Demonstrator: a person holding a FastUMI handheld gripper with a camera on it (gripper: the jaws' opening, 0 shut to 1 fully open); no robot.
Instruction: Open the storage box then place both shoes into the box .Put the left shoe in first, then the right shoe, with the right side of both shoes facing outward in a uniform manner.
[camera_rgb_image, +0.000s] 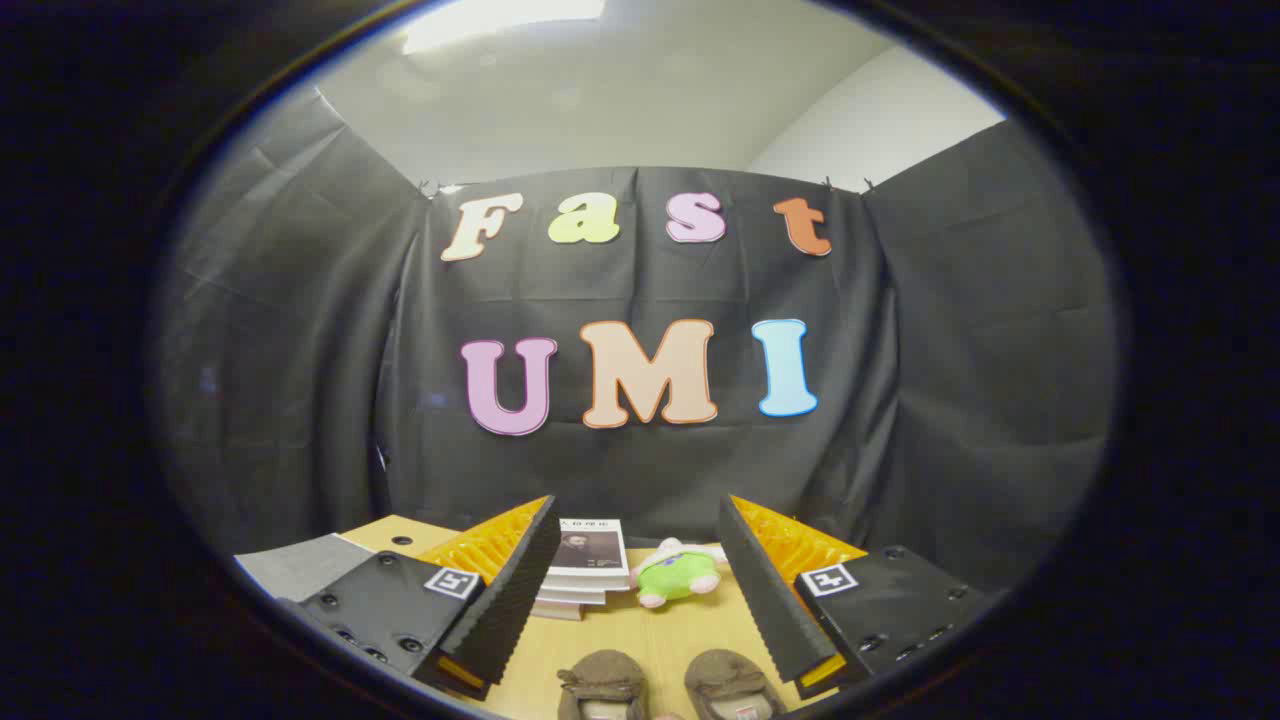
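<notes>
- Shoes (665, 688): two brown ones sit side by side on the bench (640, 625), low between the gripper's fingers, toes pointing away. Neither is in a box, so both placements are left to do.
- Gripper (640, 580): fingers spread wide, holding nothing, raised above the bench and aimed mostly at the booth wall.
- Storage box: a grey slab (295, 565) beside the left finger may belong to it, but I cannot tell, nor whether it is open.
- Beyond the fingers lie a stack of books (585, 570) and a green plush toy (680, 573), just beside each other.
- Judgement: the task looks barely begun; opening the box likely comes first.
</notes>
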